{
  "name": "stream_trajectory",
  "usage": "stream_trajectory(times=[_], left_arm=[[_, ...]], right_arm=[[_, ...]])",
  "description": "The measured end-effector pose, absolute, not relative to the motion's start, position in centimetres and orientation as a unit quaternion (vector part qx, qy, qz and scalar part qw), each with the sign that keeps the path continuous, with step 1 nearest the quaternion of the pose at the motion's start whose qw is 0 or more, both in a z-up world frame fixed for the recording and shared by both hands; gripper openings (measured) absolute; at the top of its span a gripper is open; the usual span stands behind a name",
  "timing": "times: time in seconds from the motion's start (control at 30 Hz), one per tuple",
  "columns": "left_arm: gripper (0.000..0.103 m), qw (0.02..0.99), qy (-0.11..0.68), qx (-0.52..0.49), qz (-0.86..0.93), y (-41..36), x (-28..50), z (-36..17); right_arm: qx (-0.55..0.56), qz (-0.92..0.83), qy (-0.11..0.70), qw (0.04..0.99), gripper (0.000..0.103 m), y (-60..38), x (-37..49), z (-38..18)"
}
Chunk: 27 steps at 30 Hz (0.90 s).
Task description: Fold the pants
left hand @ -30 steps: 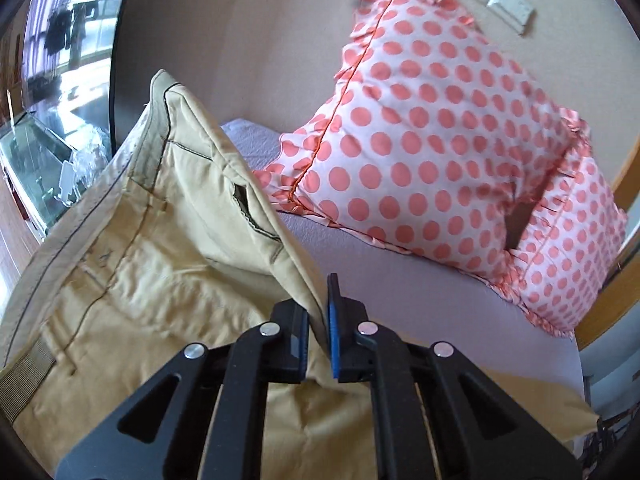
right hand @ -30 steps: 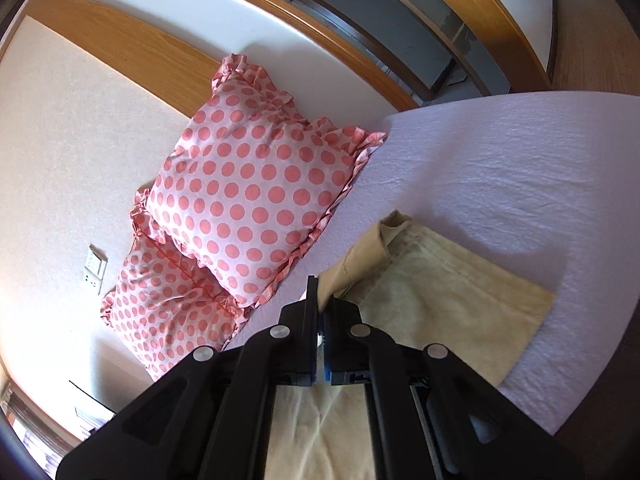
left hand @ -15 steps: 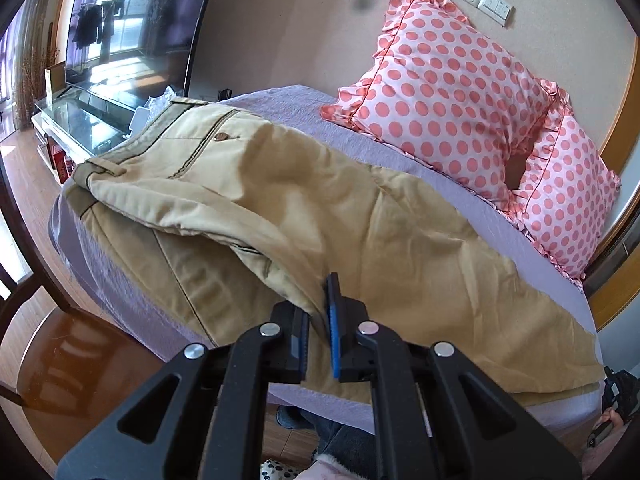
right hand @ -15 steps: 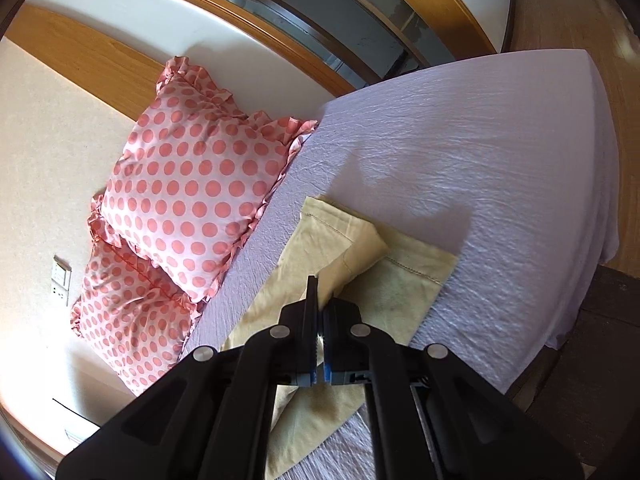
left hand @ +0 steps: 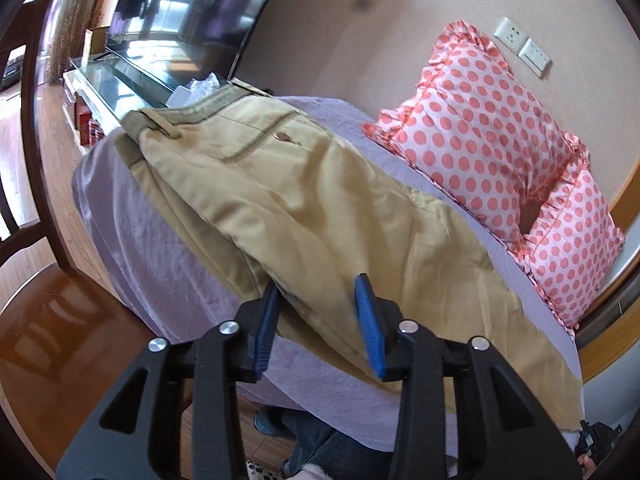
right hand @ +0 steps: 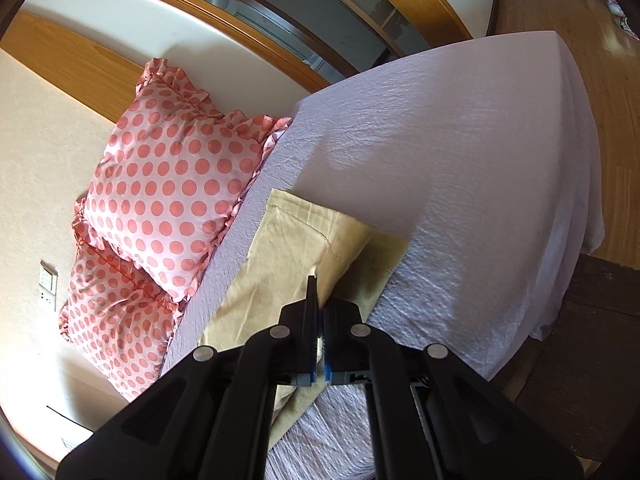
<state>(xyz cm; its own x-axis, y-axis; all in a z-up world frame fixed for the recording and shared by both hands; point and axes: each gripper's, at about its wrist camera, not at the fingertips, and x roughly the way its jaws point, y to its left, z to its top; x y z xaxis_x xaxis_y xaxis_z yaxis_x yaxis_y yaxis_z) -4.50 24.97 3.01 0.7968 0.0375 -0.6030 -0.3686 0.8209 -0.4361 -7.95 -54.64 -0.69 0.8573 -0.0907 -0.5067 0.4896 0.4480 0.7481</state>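
Laying the tan pants [left hand: 320, 208] down lengthwise on the bed [left hand: 160, 248] is the step we are judging to be in hand: one leg is lying over the other, so the first fold along the length looks done or nearly done.

Our left gripper [left hand: 316, 316] is standing with its blue pads [left hand: 370, 320] wide apart, and nothing is pinched between them. The near edge of the pants is lying just ahead of and between these fingers, around the seat and crotch area, with the waistband [left hand: 208, 108] farther ahead and to the left of the fingertips.

Our right gripper [right hand: 319, 320] is showing only a thin gap between its pads. The fabric of the leg end [right hand: 320, 232] is sitting right at the fingertips, and it seems to us that the pads are pinching a fold of it, but the contact is mostly hidden behind the fingers, so we are not fully sure. The two hems are lying just ahead of these fingertips, and the upper one is sitting a bit off from the lower one.

Two spotted pillows [left hand: 480, 136] are resting beyond the pants, well apart from both pairs of fingers.

For the next move we are thinking this: the right fingers are needing to let go, then both grippers are needing a fresh hold so that the leg end can be carried toward the waistband for the cross fold.
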Motion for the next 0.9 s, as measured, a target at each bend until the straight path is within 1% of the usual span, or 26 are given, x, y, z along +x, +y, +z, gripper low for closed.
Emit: stream_trajectory(times=[0.03,0.1,0.13,0.17,0.2,0.23,0.27,0.3,0.43,0.47,0.5,0.53,0.57,0.6,0.63,0.67,0.77,0.9], left_arm=[[0.045,0.905,0.292,-0.283,0.127,25.8,-4.6,3.2],[0.045,0.899,0.287,-0.299,0.143,27.4,-4.5,3.2],[0.043,0.894,0.289,-0.307,0.150,28.2,-4.3,3.1],[0.040,0.889,0.293,-0.314,0.157,28.9,-4.1,2.9],[0.030,0.885,0.295,-0.321,0.163,29.6,-4.1,2.7],[0.015,0.882,0.296,-0.328,0.165,30.0,-4.2,2.6],[0.011,0.882,0.295,-0.331,0.162,30.4,-4.4,2.5],[0.009,0.883,0.296,-0.326,0.163,30.4,-4.5,2.6],[0.009,0.887,0.308,-0.300,0.168,30.0,-4.4,2.5],[0.011,0.888,0.307,-0.299,0.168,30.0,-4.5,2.6],[0.015,0.888,0.306,-0.297,0.172,30.0,-4.6,2.7],[0.021,0.889,0.302,-0.293,0.181,30.1,-5.0,3.0],[0.028,0.891,0.292,-0.285,0.198,30.2,-5.4,3.5],[0.033,0.894,0.280,-0.276,0.215,30.4,-5.9,4.0],[0.042,0.897,0.266,-0.268,0.231,30.6,-6.4,4.6],[0.047,0.899,0.250,-0.262,0.245,30.7,-6.9,5.3],[0.054,0.908,0.217,-0.248,0.259,30.7,-7.5,7.0],[0.059,0.924,0.212,-0.223,0.226,29.0,-6.4,8.0]], right_arm=[[0.495,-0.176,0.202,0.826,0.002,-54.6,-7.9,-0.8],[0.495,-0.178,0.204,0.826,0.002,-54.6,-7.8,-0.9],[0.495,-0.179,0.204,0.825,0.002,-54.6,-7.8,-1.0],[0.494,-0.180,0.204,0.826,0.002,-54.6,-7.7,-1.0],[0.492,-0.180,0.204,0.827,0.002,-54.6,-7.7,-0.9],[0.490,-0.182,0.205,0.827,0.002,-54.5,-7.7,-0.9],[0.488,-0.183,0.206,0.828,0.002,-54.5,-7.8,-0.9],[0.487,-0.186,0.207,0.828,0.002,-54.5,-7.8,-0.9],[0.469,-0.195,0.221,0.832,0.002,-54.3,-7.6,-0.6],[0.459,-0.201,0.226,0.835,0.002,-54.1,-7.6,-0.3],[0.451,-0.210,0.227,0.837,0.006,-54.0,-7.7,0.0],[0.447,-0.220,0.226,0.837,0.011,-53.9,-7.9,0.4],[0.443,-0.229,0.221,0.838,0.029,-53.8,-8.2,0.8],[0.437,-0.237,0.211,0.841,0.050,-53.8,-8.6,1.3],[0.428,-0.246,0.201,0.846,0.055,-53.7,-8.9,1.8],[0.417,-0.254,0.198,0.850,0.055,-53.6,-9.1,2.2],[0.406,-0.264,0.210,0.849,0.055,-53.7,-8.6,2.1],[0.409,-0.265,0.217,0.846,0.052,-53.3,-8.4,0.9]])
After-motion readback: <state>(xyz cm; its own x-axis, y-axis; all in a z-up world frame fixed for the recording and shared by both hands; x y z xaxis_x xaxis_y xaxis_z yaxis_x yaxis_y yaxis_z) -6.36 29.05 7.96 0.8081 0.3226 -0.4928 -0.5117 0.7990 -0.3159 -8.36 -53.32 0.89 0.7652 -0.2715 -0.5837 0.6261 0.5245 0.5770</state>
